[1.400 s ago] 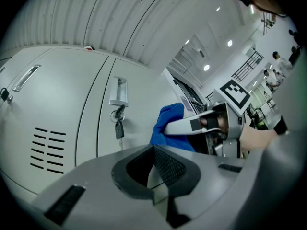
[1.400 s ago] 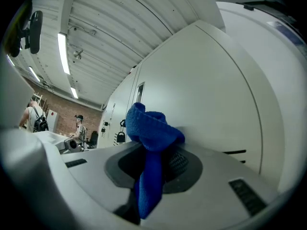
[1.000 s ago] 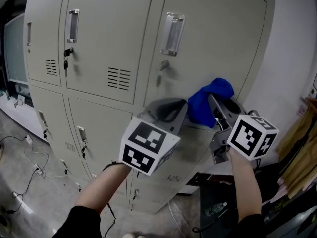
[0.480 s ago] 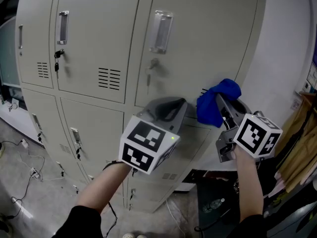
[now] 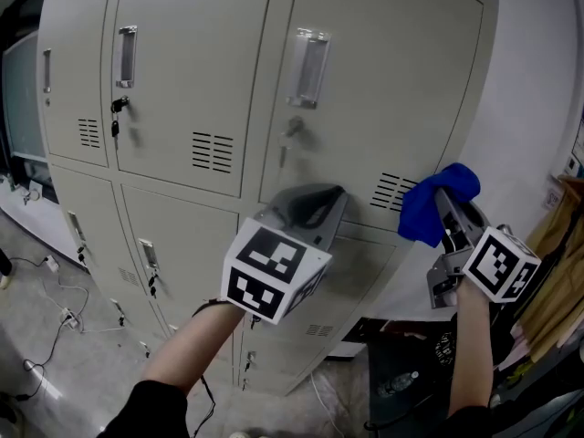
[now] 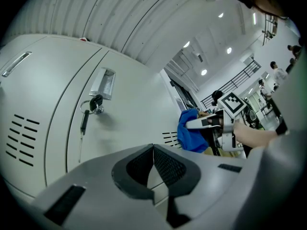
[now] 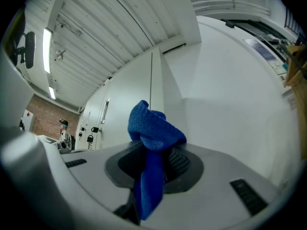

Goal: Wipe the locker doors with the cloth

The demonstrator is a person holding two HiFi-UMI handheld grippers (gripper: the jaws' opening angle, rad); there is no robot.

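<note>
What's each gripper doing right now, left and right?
Left gripper: jaws shut, nothing between them.
Right gripper: jaws shut on the blue microfibre cloth.

Cloth (image 5: 436, 206) showing bright blue; lockers (image 5: 192, 71) looking pale beige-grey w/ silver handles (image 5: 308, 68); cubes (image 5: 272, 272) wearing blk & wht square markers.

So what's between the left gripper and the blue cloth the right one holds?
In the head view, only the grey metal locker door, with a small block of vent slots, lies between the left gripper and the blue microfibre cloth.
</note>
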